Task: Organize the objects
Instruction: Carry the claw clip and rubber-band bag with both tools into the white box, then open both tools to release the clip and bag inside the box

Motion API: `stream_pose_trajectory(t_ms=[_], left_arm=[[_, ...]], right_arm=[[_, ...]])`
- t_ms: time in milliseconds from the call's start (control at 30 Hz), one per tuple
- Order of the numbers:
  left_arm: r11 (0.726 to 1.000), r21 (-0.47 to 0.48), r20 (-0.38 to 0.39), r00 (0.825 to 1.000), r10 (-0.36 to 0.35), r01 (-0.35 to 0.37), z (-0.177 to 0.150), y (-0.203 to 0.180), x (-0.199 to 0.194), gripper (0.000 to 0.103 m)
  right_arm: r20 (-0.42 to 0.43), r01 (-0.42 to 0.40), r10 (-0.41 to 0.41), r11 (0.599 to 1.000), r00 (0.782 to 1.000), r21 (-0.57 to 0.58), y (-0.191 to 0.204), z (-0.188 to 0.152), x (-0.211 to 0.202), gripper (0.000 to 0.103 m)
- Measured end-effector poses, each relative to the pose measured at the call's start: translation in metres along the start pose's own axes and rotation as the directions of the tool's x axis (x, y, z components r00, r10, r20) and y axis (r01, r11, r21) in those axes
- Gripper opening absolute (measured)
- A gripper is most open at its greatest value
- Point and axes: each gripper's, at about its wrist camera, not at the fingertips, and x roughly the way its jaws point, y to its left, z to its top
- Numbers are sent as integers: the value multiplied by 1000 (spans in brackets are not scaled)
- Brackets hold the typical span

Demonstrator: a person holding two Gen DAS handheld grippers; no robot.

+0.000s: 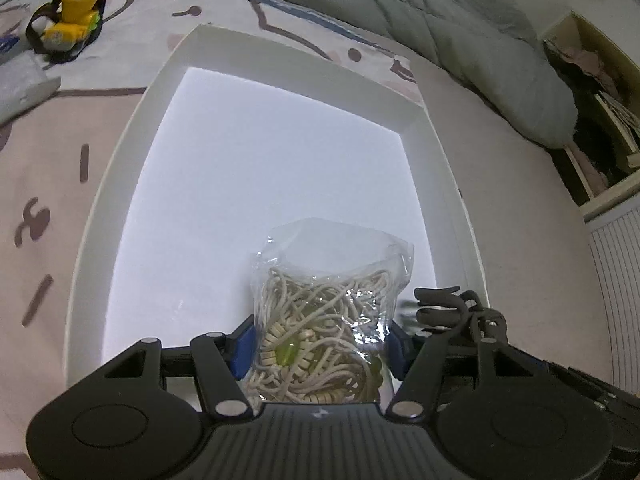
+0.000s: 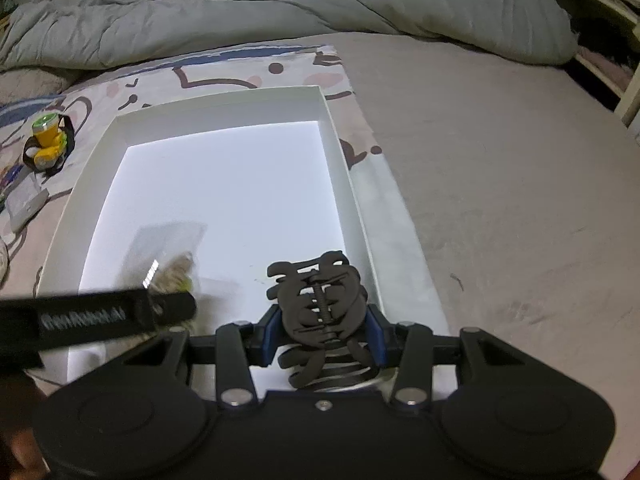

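Observation:
A shallow white box [image 1: 132, 152] lies open on the bed. My left gripper [image 1: 320, 346] is shut on a clear plastic bag of beige cord and beads [image 1: 324, 312], held low over the box's near right part. My right gripper [image 2: 322, 330] is shut on a black claw hair clip [image 2: 320, 304], held over the box's near right corner [image 2: 360, 240]. In the left wrist view the hair clip [image 1: 444, 304] shows just right of the bag. In the right wrist view the bag [image 2: 172, 256] appears blurred at left behind the left gripper's black body [image 2: 96, 316].
A yellow and green headlamp with a black strap [image 1: 74, 16] lies on the patterned sheet beyond the box's far left corner; a pale flat packet [image 1: 20, 88] lies near it. A grey duvet [image 2: 280, 4] is bunched along the back. A wooden bed frame [image 1: 600, 120] stands at right.

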Motion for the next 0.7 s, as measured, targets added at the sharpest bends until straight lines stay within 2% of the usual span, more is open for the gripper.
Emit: stream_pose_trajectory(t_ms=[100, 133, 167, 200, 267, 433, 600, 700], left_arm=[[1000, -30, -10, 1000, -3, 3, -1, -1, 3, 63], [999, -37, -13, 1000, -4, 3, 0, -1, 4, 65], [999, -44, -23, 1000, -3, 2, 0, -1, 3, 69], [999, -54, -40, 999, -4, 2, 0, 0, 4, 76], [998, -56, -59, 998, -19, 15, 1, 2, 2, 79], [1000, 21, -39, 999, 7, -6, 6, 1, -15, 79], [993, 107, 0, 999, 40, -39, 16, 1, -37, 79], [985, 164, 29, 998, 56, -60, 21, 3, -54, 79]], right_arm=[[-2, -9, 9, 1000, 1000, 12, -3, 3, 0, 46], [1, -9, 9, 1000, 1000, 20, -5, 4, -1, 49], [9, -8, 8, 999, 1000, 32, -7, 4, -4, 57], [17, -11, 10, 999, 1000, 47, -9, 5, -7, 59], [33, -34, 31, 996, 999, 83, -16, 6, -13, 59], [48, -57, 51, 989, 998, 134, -25, 7, -18, 59], [60, -62, 55, 990, 997, 129, -21, 8, -24, 58], [73, -102, 93, 987, 993, 125, -15, 8, -29, 56]])
